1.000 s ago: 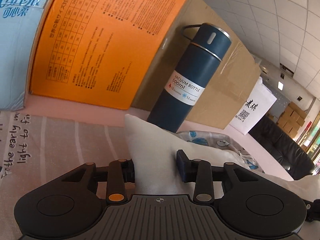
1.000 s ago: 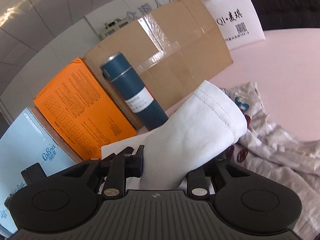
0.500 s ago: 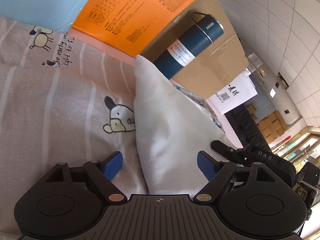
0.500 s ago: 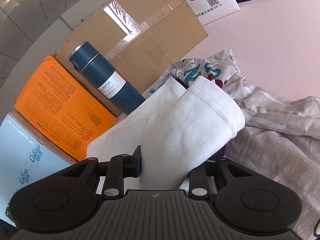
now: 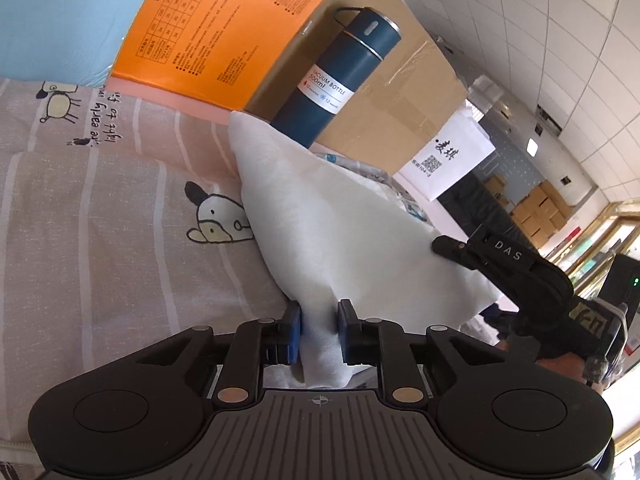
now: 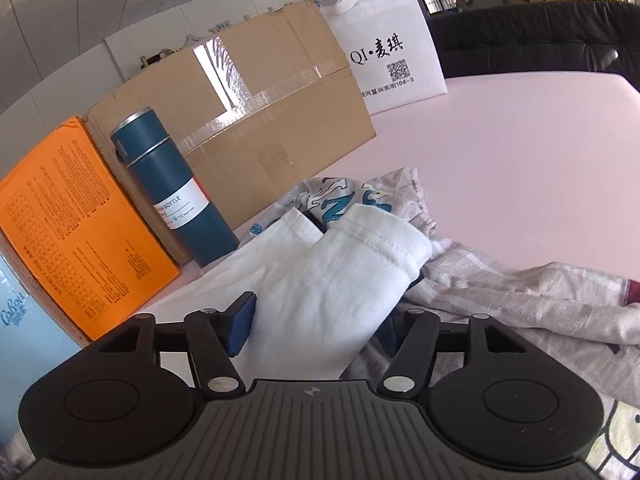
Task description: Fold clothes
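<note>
**Left tongs pinch white cloth, right tongs spread around its folded end**

Left tongs (image 5: 319, 330): blue pads pressed close together on a bunched corner of the white cloth (image 5: 340, 236); grip closed on it. The cloth fans out from the pinch up toward the blue bottle (image 5: 340, 80), lying over the pink striped blanket (image 5: 100, 240) with the cartoon cow print. Right tongs (image 5: 500, 260) visible in the left view at the far right side of the same cloth, touching its edge.

Right wrist view: right tongs (image 6: 320, 320) wide apart, left pad (image 6: 240, 326) beside the cloth, not pressing it; the other pad is hidden behind fabric. Folded white cloth (image 6: 340, 280) lies between the fingers, hemmed end pointing away. Loose, not clamped.

Grey patterned clothes (image 6: 500, 292) crumpled to the right and under the white cloth, on the pink table (image 6: 520, 152).

Behind: blue bottle (image 6: 176, 196) upright, against the cardboard box (image 6: 256, 120); orange box (image 6: 72, 224) to its left, white bag (image 6: 388, 64) to the right of the cardboard box.
</note>
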Demonstrator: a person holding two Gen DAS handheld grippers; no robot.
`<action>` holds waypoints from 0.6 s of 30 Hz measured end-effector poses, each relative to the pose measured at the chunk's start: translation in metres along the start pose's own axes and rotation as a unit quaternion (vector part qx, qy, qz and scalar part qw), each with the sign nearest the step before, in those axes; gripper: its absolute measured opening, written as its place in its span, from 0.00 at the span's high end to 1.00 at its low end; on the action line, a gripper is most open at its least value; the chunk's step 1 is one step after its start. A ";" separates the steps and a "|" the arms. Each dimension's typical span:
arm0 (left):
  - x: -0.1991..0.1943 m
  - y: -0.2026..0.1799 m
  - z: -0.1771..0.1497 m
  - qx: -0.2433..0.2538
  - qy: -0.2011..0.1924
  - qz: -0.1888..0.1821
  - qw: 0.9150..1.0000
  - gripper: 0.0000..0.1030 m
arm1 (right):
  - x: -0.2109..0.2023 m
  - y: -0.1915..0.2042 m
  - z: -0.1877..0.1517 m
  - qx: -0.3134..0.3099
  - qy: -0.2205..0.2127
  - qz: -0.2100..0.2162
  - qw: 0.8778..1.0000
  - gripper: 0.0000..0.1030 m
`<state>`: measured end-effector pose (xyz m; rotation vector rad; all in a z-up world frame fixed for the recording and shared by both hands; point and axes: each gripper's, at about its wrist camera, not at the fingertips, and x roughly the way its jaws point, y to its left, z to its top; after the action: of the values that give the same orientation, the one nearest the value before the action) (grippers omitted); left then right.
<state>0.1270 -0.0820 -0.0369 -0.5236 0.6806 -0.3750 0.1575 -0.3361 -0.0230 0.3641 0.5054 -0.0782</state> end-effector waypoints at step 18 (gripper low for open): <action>-0.137 -0.018 -0.013 0.136 -0.184 0.069 0.971 0.00 | -0.064 0.014 -0.008 -0.054 -0.171 -0.053 0.982 0.07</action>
<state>0.0172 -0.0339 0.0322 -0.2706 0.2973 -0.2273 0.1002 -0.3211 0.0064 0.2099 0.1867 -0.2119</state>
